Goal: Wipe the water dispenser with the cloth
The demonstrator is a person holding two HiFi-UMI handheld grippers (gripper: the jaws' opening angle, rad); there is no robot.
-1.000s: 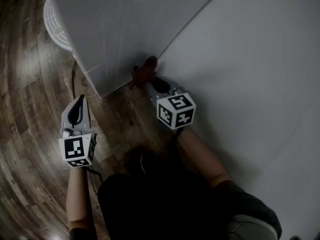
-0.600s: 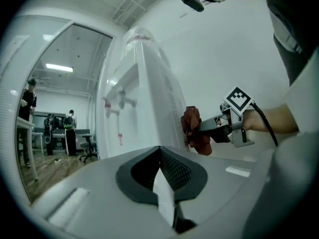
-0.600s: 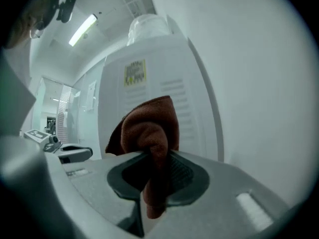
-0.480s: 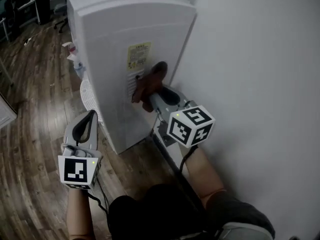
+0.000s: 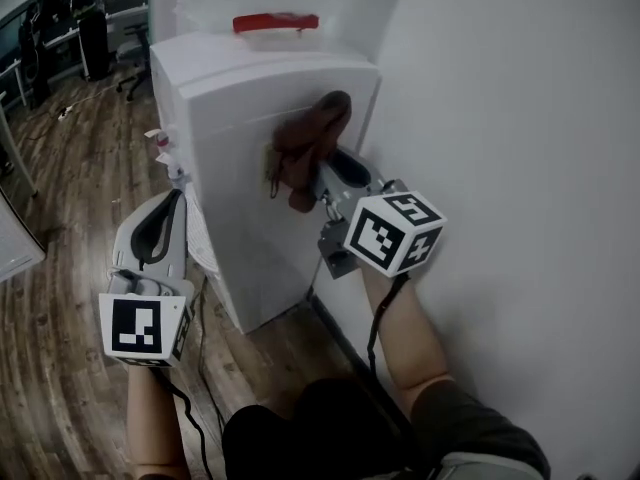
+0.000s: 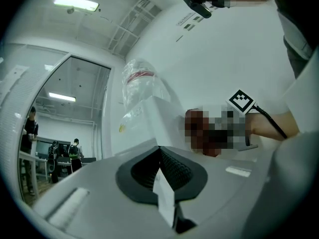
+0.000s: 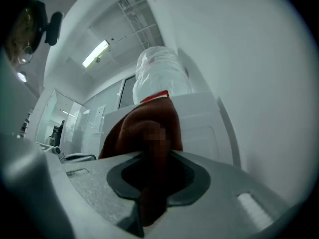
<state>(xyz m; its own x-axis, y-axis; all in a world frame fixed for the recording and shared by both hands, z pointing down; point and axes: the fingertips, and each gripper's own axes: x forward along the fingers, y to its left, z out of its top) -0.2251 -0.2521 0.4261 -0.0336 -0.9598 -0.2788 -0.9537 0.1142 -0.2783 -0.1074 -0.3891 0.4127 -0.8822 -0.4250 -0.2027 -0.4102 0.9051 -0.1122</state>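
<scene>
A white water dispenser (image 5: 240, 148) stands against the wall, its bottle with a red band (image 5: 275, 21) on top. My right gripper (image 5: 325, 173) is shut on a reddish-brown cloth (image 5: 305, 143), which presses against the upper back panel of the dispenser near its right edge. In the right gripper view the cloth (image 7: 144, 133) bulges out between the jaws in front of the dispenser (image 7: 199, 118). My left gripper (image 5: 160, 223) hangs shut and empty, low at the left beside the dispenser. The left gripper view shows the dispenser (image 6: 159, 121) from below.
A white wall (image 5: 520, 118) runs along the right, close to the dispenser. Wooden floor (image 5: 70, 348) spreads to the left. Desks and chairs (image 5: 70, 28) stand far back left. A cable (image 5: 195, 318) trails down by the dispenser's base. People stand in the distance (image 6: 55, 151).
The right gripper has carried the cloth up the dispenser's back panel, from near its base to near the top. My head view has tilted up with it. The left gripper stayed low.
</scene>
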